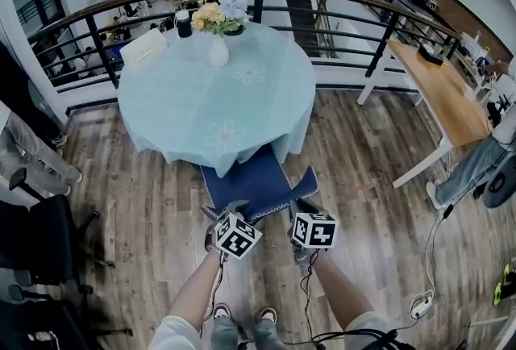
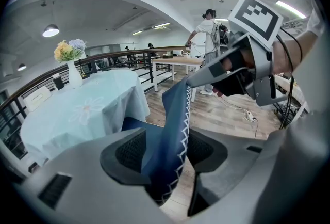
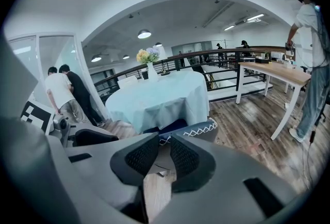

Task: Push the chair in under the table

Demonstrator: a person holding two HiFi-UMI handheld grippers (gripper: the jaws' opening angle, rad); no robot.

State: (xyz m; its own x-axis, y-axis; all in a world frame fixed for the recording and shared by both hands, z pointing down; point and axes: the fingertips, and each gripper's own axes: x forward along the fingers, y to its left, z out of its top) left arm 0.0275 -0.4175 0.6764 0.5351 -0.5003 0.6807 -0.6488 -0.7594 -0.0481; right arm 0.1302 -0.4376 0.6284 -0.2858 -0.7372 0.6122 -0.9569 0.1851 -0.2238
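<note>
- Head view: the blue chair (image 1: 254, 177) stands at the 6 o'clock edge of the round table (image 1: 185, 98). The front of its seat is under the pale blue cloth, and its backrest is towards the person.
- The left gripper (image 1: 232, 211) and right gripper (image 1: 305, 207) meet the backrest at its two ends.
- The plank floor (image 1: 153, 203) looks smooth and level, so the chair should slide rather than snag. A flower vase (image 1: 218, 50) on the table could topple if the chair knocks the table.
- A wooden desk (image 1: 439, 90) stands at 3 o'clock and a black office chair (image 1: 48, 235) at 8 o'clock, both well clear. A railing (image 1: 282, 14) runs behind the table at 12 o'clock.
- Left gripper view: the left gripper (image 2: 167, 148) is clamped on the backrest (image 2: 172, 114), whose white zigzag-stitched edge runs up between the pads.
- The backrest looks padded over a stiff frame, so it is probably a firm place to push from and moderately heavy.
- The right gripper (image 2: 201, 77) touches its top corner at 1 o'clock.
- Right gripper view: the right gripper (image 3: 164, 156) has its jaws drawn nearly together. Its tips are at the backrest (image 3: 198, 129) rim, and I cannot tell whether they nip it.
- The table (image 3: 160, 96) lies dead ahead at 12 o'clock.
</note>
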